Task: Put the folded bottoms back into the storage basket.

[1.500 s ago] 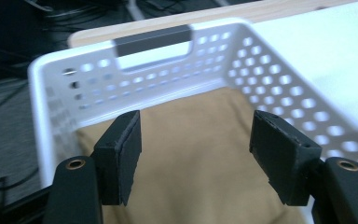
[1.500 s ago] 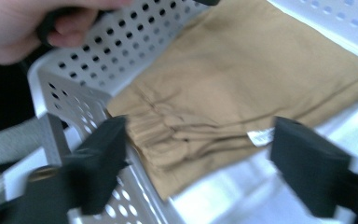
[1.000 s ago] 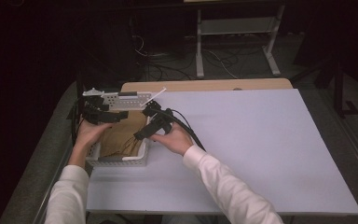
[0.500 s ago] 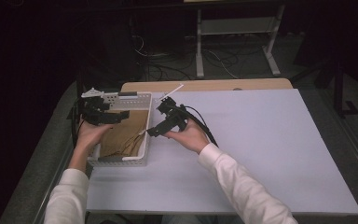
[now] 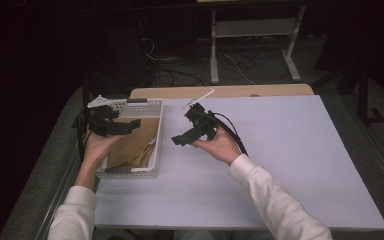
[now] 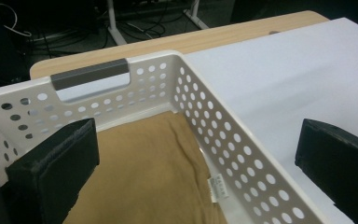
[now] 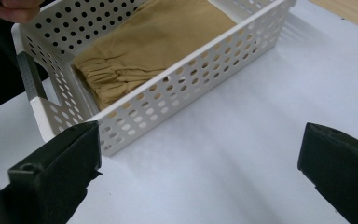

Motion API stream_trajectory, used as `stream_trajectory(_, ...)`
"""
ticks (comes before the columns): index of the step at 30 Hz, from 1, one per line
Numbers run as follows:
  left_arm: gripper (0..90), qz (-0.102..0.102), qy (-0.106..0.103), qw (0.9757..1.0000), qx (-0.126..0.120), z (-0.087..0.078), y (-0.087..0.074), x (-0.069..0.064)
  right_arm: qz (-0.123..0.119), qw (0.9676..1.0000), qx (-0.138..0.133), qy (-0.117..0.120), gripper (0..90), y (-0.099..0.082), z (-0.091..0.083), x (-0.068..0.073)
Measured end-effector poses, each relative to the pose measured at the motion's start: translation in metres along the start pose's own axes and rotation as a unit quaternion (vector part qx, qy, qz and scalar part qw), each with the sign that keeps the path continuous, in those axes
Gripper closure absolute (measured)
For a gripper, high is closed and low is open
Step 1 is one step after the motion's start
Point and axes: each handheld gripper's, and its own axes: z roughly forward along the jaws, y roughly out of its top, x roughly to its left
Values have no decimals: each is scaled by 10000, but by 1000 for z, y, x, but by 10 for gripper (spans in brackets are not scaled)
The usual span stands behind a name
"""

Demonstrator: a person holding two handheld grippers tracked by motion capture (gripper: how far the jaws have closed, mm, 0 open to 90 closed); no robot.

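A white perforated basket (image 5: 156, 145) stands at the table's left, with a folded tan cloth (image 5: 136, 146) lying in it. My left gripper (image 5: 130, 126) hovers over the basket's far left part, open and holding nothing. In the left gripper view its jaws spread wide above the cloth (image 6: 154, 172) and the basket's right wall (image 6: 233, 154). My right gripper (image 5: 182, 132) is held just right of the basket above the table, open and empty. The right gripper view looks over bare table at the basket's side wall (image 7: 177, 93) and the cloth (image 7: 154, 42).
A white sheet (image 5: 280, 160) covers the table, and a strip of wood (image 5: 220, 91) shows along its far edge. The basket has a grey handle (image 6: 89, 73) at its far end. Cables and a stand's legs (image 5: 250, 55) lie on the dark floor beyond.
My right gripper has come out from over the basket and moved right and up over the open table. The left gripper has stayed about where it was.
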Motion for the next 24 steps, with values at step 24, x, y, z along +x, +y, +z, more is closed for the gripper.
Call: stream_trajectory(24, 4, 99, 32, 9995, -303, -15, -16, -34, 255, 9989, -339, -211, 0, -49, -47, -36)
